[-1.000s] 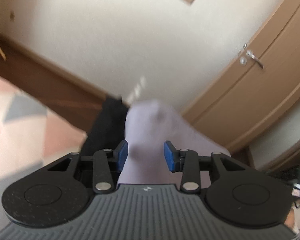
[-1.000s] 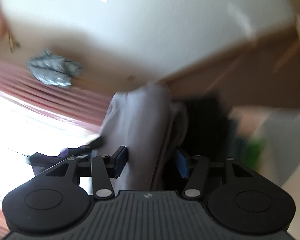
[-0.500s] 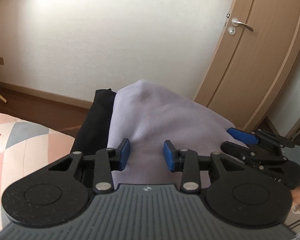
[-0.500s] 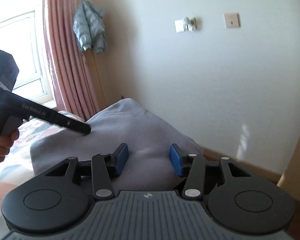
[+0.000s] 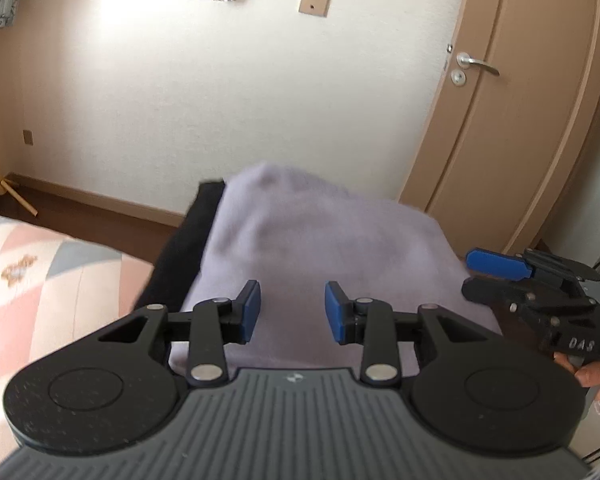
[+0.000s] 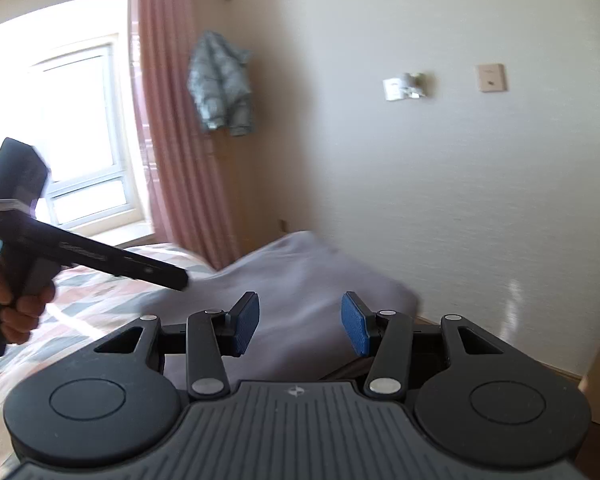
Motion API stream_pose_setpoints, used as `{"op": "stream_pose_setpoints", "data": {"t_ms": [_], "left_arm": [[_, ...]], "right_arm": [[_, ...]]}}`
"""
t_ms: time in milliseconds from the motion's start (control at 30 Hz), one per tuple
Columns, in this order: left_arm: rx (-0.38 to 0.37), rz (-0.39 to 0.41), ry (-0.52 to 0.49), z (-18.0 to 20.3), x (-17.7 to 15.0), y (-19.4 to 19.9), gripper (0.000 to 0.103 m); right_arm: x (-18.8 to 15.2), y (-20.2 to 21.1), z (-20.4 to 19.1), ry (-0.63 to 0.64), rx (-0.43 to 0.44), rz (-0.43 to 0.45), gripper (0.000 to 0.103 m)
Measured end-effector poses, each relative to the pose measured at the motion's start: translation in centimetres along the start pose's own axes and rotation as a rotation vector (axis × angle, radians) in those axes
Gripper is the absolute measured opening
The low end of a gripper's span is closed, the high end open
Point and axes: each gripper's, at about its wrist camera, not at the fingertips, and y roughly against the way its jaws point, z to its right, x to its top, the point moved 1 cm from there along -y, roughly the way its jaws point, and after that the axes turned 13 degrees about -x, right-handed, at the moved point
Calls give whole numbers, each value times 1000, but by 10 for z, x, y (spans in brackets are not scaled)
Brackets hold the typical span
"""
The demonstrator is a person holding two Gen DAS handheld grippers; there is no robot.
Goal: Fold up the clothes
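A folded lavender garment hangs in the air just off the bed's corner, with a black cloth along its left side. My left gripper holds its near left part. The jaws are closing, and the fabric fills the gap between the blue pads. My right gripper holds the near right part of the lavender garment, which sits low between its pads. Each gripper shows in the other's view: the right gripper at the fabric's right edge, the left gripper at its left edge.
A bed with a pink and grey quilt lies to the left. Wooden floor and a white wall are ahead, and a closed door stands at the right. A pink curtain, a hanging jacket and a window are at the far left.
Both views have rolled back to level. The garment has gone from a narrow upright bundle to a wide spread between the grippers and has travelled with them. Each gripper has come into the other's view.
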Motion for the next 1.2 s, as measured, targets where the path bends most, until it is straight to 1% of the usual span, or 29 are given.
{"op": "stream_pose_setpoints", "data": {"t_ms": [67, 133, 200, 267, 333, 400, 467, 533, 600, 633, 700, 733, 833, 900, 967, 1000, 1100, 1133, 1200], "left_arm": [[22, -21, 4, 3, -5, -5, 30], [31, -26, 7, 7, -7, -9, 30], [47, -20, -4, 12, -4, -7, 30], [48, -14, -2, 15, 2, -5, 30], [42, -3, 3, 16, 11, -6, 31], [56, 0, -10, 17, 19, -12, 31], [70, -4, -14, 19, 24, -18, 32], [83, -16, -13, 19, 24, -24, 36], [112, -46, 0, 16, 17, -32, 36], [118, -57, 9, 15, 12, -35, 36], [129, -56, 14, 18, 8, -34, 36], [134, -53, 16, 19, 6, -33, 36], [160, -48, 58, 25, 7, -26, 42], [193, -37, 97, 32, 8, -17, 49], [220, -24, 125, 42, 8, -8, 61], [231, -20, 134, 45, 8, -3, 62], [259, -21, 166, 53, 1, 7, 66], [270, -27, 182, 54, -3, 10, 69], [291, -39, 214, 55, -11, 17, 70]], "right_arm": [[-10, 3, -7, 47, 14, -24, 49], [-24, -5, -10, 82, -2, -67, 50], [-31, -10, -6, 62, -6, -102, 53], [-21, -7, -4, 36, -6, -129, 53], [-6, -2, 0, 4, 7, -124, 52], [10, 1, 8, -43, 3, -71, 52], [21, -6, 13, -62, -28, -33, 52], [27, -20, 19, -78, -54, -21, 52], [25, -35, 22, -89, -60, -31, 52], [21, -45, 23, -83, -63, -52, 52], [8, -60, 21, -48, -63, -109, 55], [3, -63, 19, -26, -67, -119, 57], [5, -56, 13, 5, -80, -107, 58], [10, -48, 9, 2, -90, -97, 63], [15, -38, 3, -9, -102, -81, 70], [15, -31, -1, -14, -106, -71, 71], [17, -9, -11, -44, -130, -59, 80], [16, -1, -13, -62, -133, -61, 82], [12, 13, -20, -94, -152, -62, 83]]}}
